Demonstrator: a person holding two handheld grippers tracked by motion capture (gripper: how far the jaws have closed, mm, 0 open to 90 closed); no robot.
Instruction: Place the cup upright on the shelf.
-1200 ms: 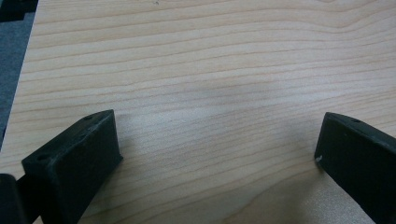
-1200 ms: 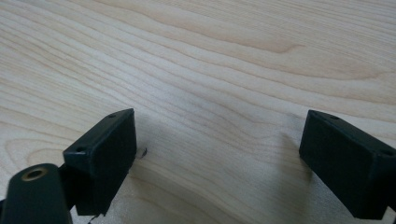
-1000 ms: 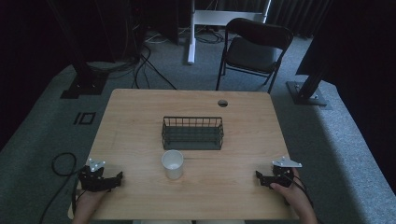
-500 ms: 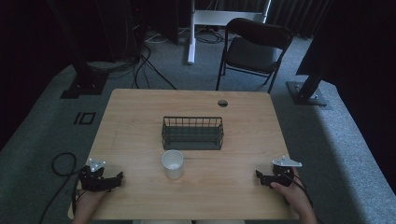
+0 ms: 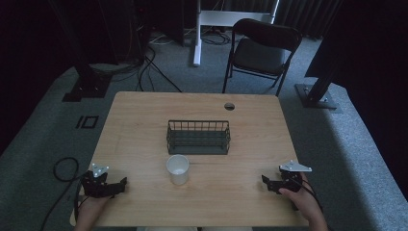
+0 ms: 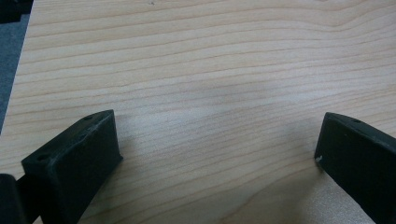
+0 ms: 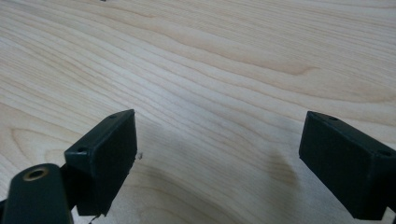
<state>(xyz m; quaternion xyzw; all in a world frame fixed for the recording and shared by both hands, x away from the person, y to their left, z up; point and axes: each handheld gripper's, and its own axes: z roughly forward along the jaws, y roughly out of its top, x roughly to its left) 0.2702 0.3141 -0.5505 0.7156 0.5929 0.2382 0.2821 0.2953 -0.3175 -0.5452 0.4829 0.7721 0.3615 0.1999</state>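
A: High view first. Where's everything?

B: A white cup (image 5: 178,169) stands upright on the worktop (image 5: 144,125), just at 6 o'clock of a wire basket (image 5: 198,137) in the middle; the two are near but apart. The left gripper (image 5: 119,185) rests at the worktop's 8 o'clock corner, the right gripper (image 5: 267,182) at 4 o'clock. Both are well apart from the cup and hold nothing.

A: Left gripper view?

B: The left gripper (image 6: 217,154) is released, jaws spread wide over bare wood grain, nothing between them.

A: Right gripper view?

B: Same story: the right gripper (image 7: 217,154) is released, jaws wide apart above bare wood.

A: So what could go wrong from here?

B: My guess is the cup goes into the basket. It looks light and empty, so a jaw brushing its side on the way in could tip it or push it against the basket. Pinching only the thin rim could let it slip or crumple. Carried too low, its base could catch the basket's near wall at 12 o'clock of the cup.
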